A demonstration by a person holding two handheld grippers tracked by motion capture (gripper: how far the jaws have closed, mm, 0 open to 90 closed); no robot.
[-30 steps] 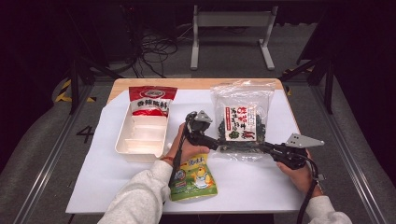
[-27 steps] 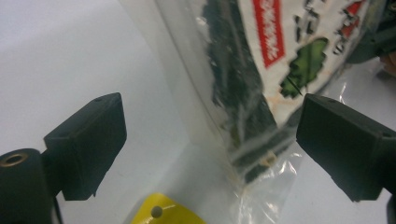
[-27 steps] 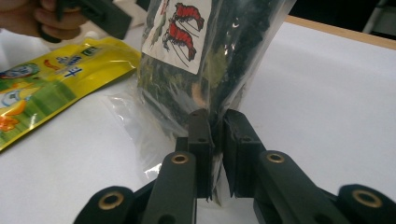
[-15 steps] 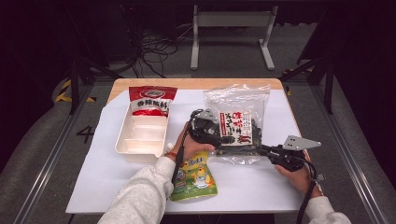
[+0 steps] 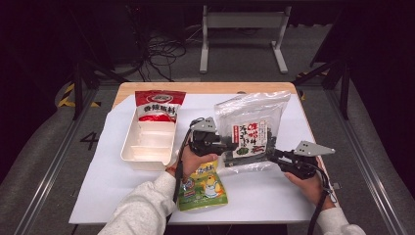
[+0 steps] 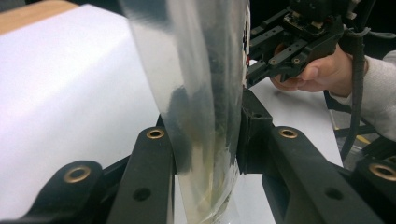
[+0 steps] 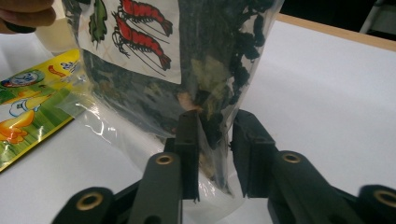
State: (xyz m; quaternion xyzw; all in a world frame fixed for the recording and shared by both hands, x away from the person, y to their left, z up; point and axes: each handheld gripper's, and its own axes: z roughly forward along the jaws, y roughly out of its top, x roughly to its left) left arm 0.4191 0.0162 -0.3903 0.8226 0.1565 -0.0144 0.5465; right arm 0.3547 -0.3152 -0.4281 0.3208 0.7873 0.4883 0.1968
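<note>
A clear bag of dark dried seaweed [image 5: 252, 132] with a shrimp label is held up off the white sheet between both grippers. My left gripper [image 5: 230, 147] has just been closing and now pinches the bag's left edge; in the left gripper view the bag [image 6: 201, 70] fills the gap between the pads of that gripper [image 6: 205, 140]. My right gripper [image 5: 269, 152] is at the bag's lower right corner. Its jaws have just been opening, and in the right gripper view the bag's corner [image 7: 187, 60] hangs loosely between the pads of the right gripper [image 7: 215, 135].
A white divided tray [image 5: 128, 147] stands to the left, with a red snack packet [image 5: 159, 105] leaning in its far end. A green and yellow pouch [image 5: 203, 188] lies under the left hand. The white sheet [image 5: 98, 186] covers the wooden table [image 5: 195, 88].
The left gripper moved right onto the bag's left edge and its wide jaws closed on it. The right gripper stayed put and its jaws parted slightly.
</note>
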